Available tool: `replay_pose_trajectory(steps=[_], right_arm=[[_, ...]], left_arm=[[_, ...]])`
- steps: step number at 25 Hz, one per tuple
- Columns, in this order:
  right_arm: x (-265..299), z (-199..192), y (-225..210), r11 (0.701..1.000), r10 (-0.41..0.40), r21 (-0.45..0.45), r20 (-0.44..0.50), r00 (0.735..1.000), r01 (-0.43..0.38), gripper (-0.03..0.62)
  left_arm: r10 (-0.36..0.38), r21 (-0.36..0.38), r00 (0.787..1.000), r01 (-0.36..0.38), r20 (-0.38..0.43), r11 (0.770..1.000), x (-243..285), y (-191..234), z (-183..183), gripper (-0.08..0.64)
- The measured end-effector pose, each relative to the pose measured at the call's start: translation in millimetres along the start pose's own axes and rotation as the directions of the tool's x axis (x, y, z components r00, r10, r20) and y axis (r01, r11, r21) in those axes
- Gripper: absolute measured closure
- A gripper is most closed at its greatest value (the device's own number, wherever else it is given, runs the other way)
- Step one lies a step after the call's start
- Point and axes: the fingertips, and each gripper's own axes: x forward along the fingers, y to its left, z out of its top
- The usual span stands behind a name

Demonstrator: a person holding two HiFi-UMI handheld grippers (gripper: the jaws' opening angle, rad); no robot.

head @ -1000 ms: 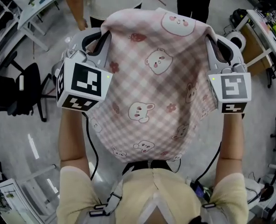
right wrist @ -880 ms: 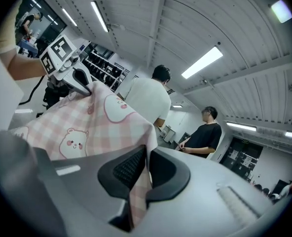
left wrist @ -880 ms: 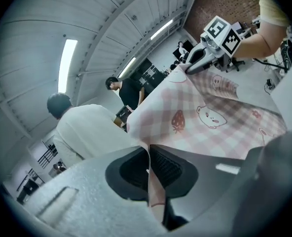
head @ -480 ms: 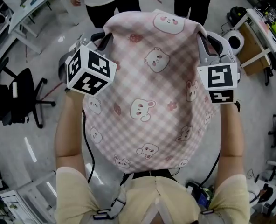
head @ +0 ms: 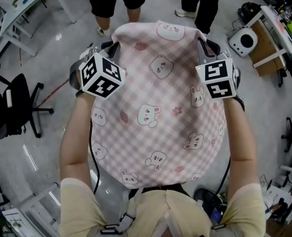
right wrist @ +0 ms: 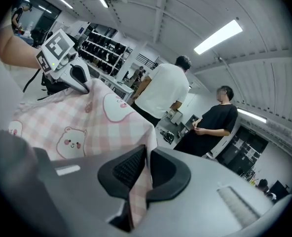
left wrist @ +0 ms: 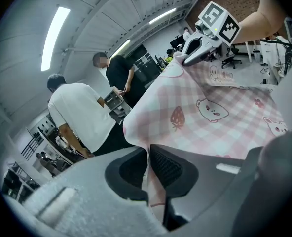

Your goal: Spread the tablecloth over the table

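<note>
Left gripper (left wrist: 148,168) and right gripper (right wrist: 146,171): each pair of jaws is pinched narrow on a corner of the pink checked, bear-print tablecloth (head: 158,112). The cloth spans from fingers to fingers and drapes behind them.

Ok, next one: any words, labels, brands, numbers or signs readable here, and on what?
No readable text anywhere.
On the tablecloth: only cartoon animals and strawberries, no words.
On the cubes of the left gripper and right gripper: black-and-white square markers, no letters.
On the background shelves: too small to read.
</note>
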Motion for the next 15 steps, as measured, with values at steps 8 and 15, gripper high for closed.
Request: replay_pose_trajectory(steps=[8,15], right_arm=[[48,-33,49,1.000,0.015,-0.016,-0.064,0.998,-0.016,0.571],[75,-59,72,0.999,0.047,0.013,-0.104,0.994,-0.046,0.565]], left_arm=[[-0.037,0.030,0.996,0.040,-0.084,0.999,47,-23,-62,0.514],[-0.076,0.008,0.988,0.078,-0.134,0.997,74,-44,-94,0.511]])
